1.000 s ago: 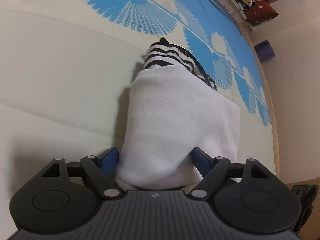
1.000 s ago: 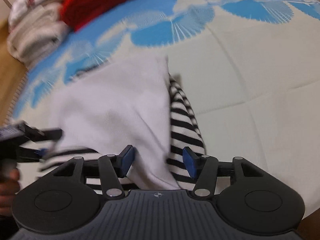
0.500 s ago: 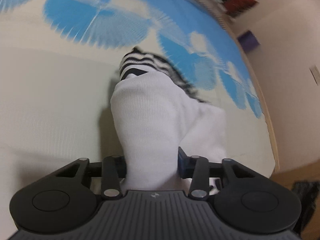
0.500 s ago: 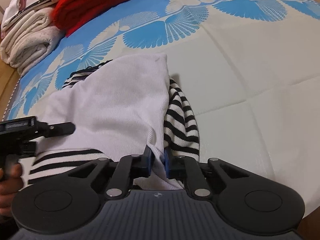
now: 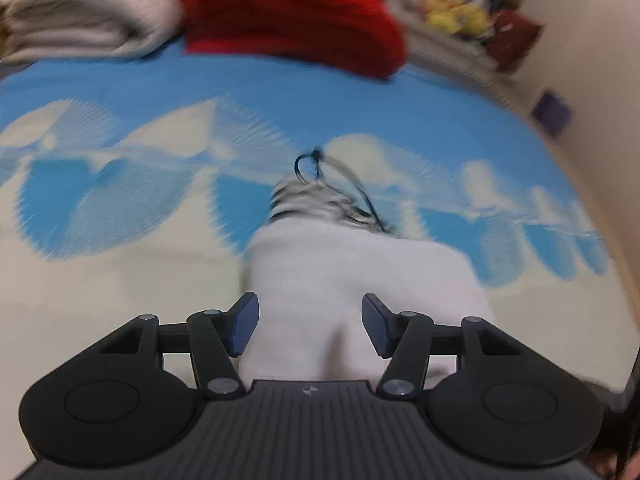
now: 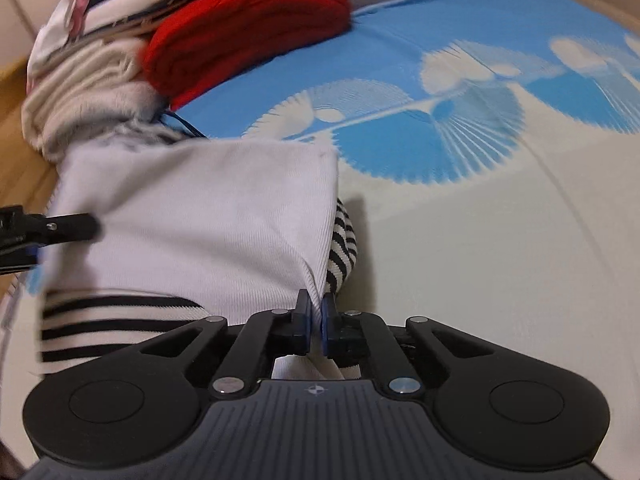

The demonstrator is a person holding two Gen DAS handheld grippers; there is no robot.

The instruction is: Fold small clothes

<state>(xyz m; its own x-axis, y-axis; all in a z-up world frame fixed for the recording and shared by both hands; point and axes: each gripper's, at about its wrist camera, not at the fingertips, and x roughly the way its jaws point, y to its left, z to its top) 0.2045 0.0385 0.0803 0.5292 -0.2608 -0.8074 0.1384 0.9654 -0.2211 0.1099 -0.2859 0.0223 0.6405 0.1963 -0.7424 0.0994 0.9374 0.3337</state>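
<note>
Here the right gripper [image 6: 316,312] pinches the white garment [image 6: 200,216] corner to carry its fold, while the left gripper [image 5: 310,326] is opening astride the cloth, its pads clear of it.

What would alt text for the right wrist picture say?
A black claw pinches the corner of a white ribbed garment with black-and-white striped parts, on a cream and blue fan-patterned bedcover. Behind lie a folded red knit and cream knit.

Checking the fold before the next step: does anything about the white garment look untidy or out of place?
Yes. A thin dark cord trails loose from the striped end of the white garment. The rest looks tidy.
</note>
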